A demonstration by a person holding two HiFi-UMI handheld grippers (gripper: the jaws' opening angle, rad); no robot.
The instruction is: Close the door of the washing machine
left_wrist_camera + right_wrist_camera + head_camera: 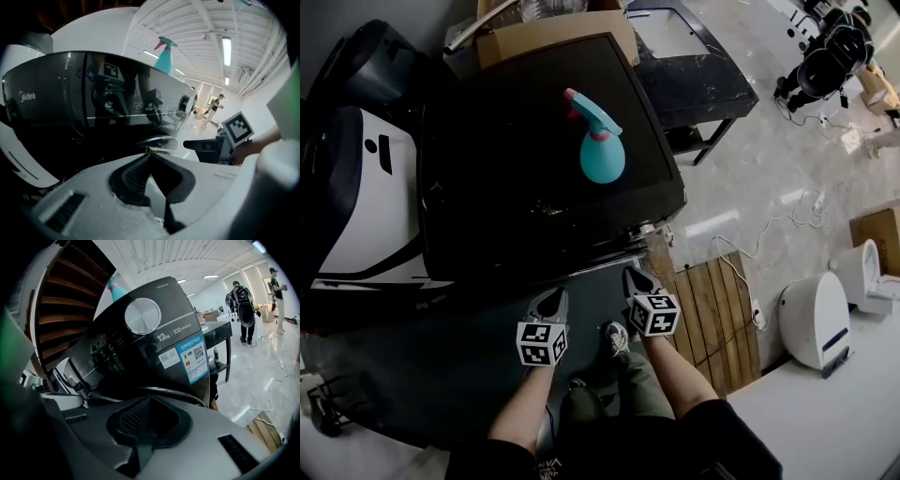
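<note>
The black front-loading washing machine (516, 178) fills the upper middle of the head view, and a teal spray bottle (602, 150) stands on its top. Both grippers are held close to its front face. My left gripper (551, 298) is shut and empty, with its tips (149, 151) just short of the curved chrome door rim (157, 140). My right gripper (634, 278) is also shut and empty, its tips (151, 398) right at the dark door rim (180, 393). The control dial (142, 316) and the labels show above. I cannot tell whether the door is fully latched.
A cardboard box (553, 33) and a black table (694, 75) stand behind the machine. A white appliance (366, 206) is at its left. A wooden pallet (712, 309), a white device (816, 319) and cables (769, 225) lie on the floor to the right. People (243, 301) stand far off.
</note>
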